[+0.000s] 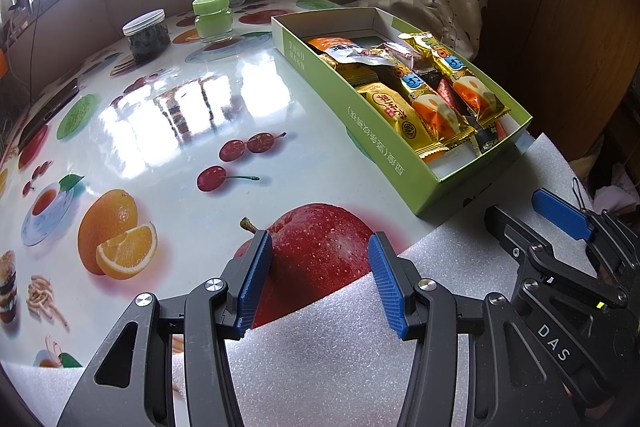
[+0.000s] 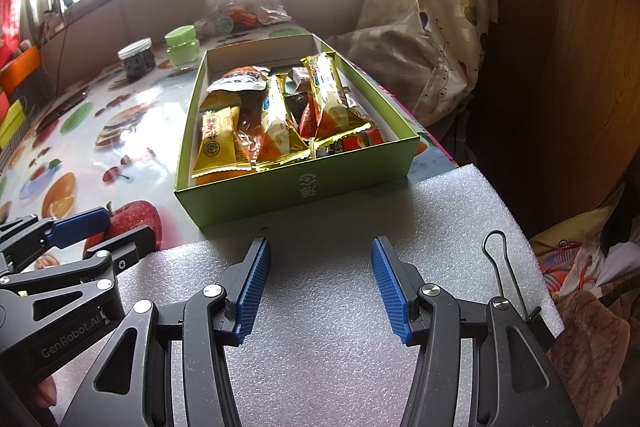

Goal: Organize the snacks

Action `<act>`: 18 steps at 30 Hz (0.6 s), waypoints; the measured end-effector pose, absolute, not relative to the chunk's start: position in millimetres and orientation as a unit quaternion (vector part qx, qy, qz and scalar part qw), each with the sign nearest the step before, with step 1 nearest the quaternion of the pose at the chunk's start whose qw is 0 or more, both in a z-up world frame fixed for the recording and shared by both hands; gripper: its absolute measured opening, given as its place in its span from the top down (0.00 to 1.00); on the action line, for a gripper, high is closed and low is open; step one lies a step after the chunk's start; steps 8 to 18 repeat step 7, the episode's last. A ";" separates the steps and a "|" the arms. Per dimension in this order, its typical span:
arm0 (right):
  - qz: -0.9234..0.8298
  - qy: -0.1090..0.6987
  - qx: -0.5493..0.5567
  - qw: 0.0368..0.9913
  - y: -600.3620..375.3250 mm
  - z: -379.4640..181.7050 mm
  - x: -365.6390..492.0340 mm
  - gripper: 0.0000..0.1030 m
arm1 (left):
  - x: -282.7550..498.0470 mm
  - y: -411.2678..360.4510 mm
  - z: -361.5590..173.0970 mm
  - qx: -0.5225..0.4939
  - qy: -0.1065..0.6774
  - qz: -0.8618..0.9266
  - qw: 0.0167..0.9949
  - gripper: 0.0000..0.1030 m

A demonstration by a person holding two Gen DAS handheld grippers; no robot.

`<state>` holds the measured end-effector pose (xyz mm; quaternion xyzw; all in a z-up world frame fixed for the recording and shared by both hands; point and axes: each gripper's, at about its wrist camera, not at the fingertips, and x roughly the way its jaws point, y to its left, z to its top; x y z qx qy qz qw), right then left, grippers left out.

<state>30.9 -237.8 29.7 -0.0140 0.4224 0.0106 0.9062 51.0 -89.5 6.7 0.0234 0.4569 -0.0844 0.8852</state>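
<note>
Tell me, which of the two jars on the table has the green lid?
The pale green jar, nearer the snack box. The other jar beside it has a clear lid and dark contents.

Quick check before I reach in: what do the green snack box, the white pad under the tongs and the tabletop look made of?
Green box: looks like thin printed cardboard, matte, with folded walls and a white inside. White pad: probably packing foam, with a fine bubbly, slightly sparkly texture. Tabletop: a glossy fruit-print surface, likely vinyl or a glass-covered print; it mirrors the window sharply.
</note>
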 end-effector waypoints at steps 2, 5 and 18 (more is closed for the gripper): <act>0.011 0.422 -0.014 0.906 -238.6 29.6 31.2 0.49 | 50.8 -89.4 6.5 0.023 0.457 -0.084 0.885 0.50; 0.011 0.422 -0.014 0.906 -238.0 29.6 30.9 0.49 | 51.0 -89.9 6.6 0.023 0.457 -0.084 0.885 0.50; 0.011 0.422 -0.013 0.906 -239.2 29.4 31.3 0.49 | 50.6 -89.0 6.3 0.023 0.457 -0.084 0.885 0.50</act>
